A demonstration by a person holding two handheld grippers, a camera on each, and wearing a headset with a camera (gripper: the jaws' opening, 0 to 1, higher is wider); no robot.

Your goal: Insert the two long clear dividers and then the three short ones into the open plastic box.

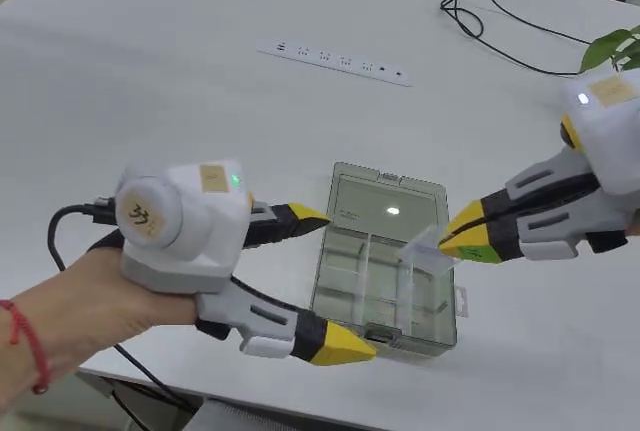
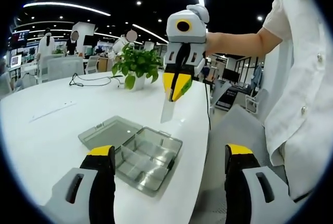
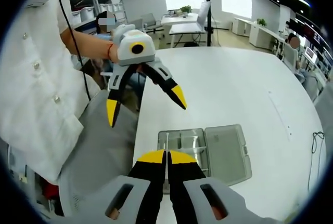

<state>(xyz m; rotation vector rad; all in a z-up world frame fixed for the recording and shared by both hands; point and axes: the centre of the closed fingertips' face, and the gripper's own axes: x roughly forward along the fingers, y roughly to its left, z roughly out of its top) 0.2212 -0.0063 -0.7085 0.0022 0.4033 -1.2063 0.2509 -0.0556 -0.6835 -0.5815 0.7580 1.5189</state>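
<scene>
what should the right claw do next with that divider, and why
Probably lower the right claw so the clear divider comes down toward a slot in the open plastic box. The claw is shut on the divider, which hangs above the box's tray and is not yet seated. The left claw stands open at the box's side, free to steady it.

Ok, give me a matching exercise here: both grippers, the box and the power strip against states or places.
1 left gripper
2 right gripper
3 plastic box
4 power strip

A lid open
B jaws apart, holding nothing
C on the table beyond the box
D shut on a clear divider

Pairs: 1-B, 2-D, 3-A, 4-C
</scene>
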